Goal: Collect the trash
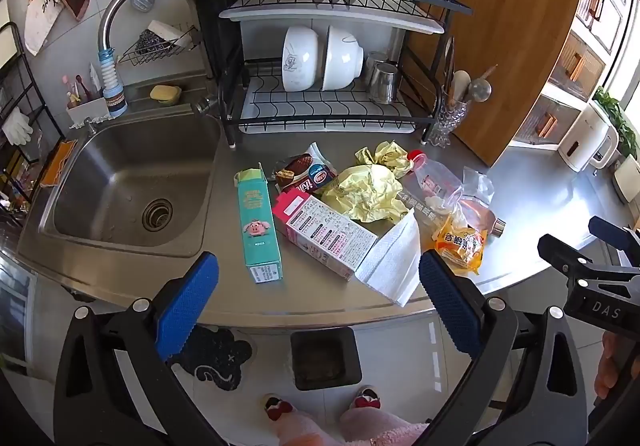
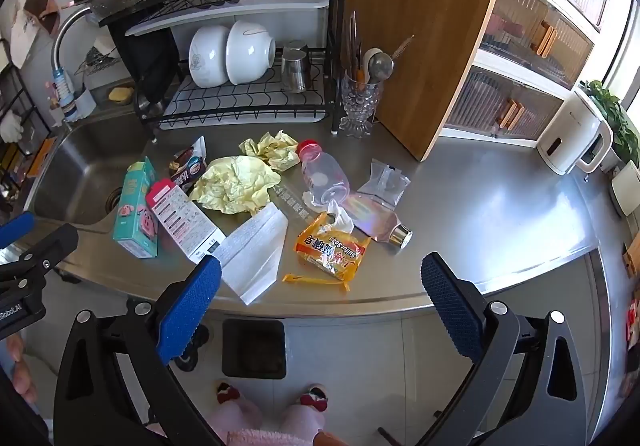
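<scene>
Trash lies scattered on the steel counter [image 1: 304, 298]: a teal carton [image 1: 258, 221], a pink-and-white box [image 1: 324, 230], crumpled yellow paper [image 1: 366, 193], a white tissue [image 1: 394, 262], a clear bottle with a red cap [image 2: 324, 171], an orange soap wrapper [image 2: 332, 248], a chocolate snack wrapper [image 1: 306, 169] and clear plastic bags [image 2: 384, 181]. A small black bin [image 1: 324, 358] stands on the floor below the counter edge. My left gripper [image 1: 318, 306] hangs open above the front edge, empty. My right gripper [image 2: 320, 302] is open too, over the edge near the wrapper, holding nothing.
A steel sink [image 1: 128, 189] lies to the left with a tap [image 1: 120, 17]. A black dish rack [image 1: 328, 85] with bowls stands behind the trash, beside a wooden cutting board [image 1: 500, 45] and a glass utensil holder [image 2: 360, 105]. A white kettle [image 2: 572, 133] sits far right. A person's slippered feet [image 1: 320, 406] stand below.
</scene>
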Tool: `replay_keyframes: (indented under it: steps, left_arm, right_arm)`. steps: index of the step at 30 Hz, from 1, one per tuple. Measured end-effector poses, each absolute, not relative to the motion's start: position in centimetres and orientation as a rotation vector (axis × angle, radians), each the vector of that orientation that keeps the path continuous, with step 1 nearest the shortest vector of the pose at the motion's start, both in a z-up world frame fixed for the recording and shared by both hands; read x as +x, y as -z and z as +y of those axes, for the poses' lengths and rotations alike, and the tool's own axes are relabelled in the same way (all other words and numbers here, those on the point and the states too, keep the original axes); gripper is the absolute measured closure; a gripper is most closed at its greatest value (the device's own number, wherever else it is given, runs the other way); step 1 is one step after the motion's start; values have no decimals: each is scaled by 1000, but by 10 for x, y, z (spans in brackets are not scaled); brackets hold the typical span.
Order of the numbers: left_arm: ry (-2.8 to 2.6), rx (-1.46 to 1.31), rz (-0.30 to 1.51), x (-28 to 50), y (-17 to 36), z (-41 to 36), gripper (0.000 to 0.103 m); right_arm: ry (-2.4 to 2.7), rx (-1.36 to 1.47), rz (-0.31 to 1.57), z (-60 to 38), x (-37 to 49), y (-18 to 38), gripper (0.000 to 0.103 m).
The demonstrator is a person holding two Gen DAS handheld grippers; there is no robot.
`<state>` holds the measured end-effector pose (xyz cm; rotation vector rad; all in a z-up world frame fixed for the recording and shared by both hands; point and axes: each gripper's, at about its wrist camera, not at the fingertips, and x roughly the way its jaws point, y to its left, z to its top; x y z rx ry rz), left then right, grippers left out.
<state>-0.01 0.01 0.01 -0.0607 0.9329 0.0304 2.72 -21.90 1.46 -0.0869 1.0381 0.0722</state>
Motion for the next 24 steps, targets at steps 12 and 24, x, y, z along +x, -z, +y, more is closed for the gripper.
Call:
replay_keyframes:
  steps: [12,24]
  left_arm:
    - [-36,-62,937,2,-4,0,8]
    - [-34,-53,933,4,-9,2,8]
  right_arm:
    - [-65,-88,1033,-219,29,-18,3]
    - [-60,-96,1035,-217,32,-18,3]
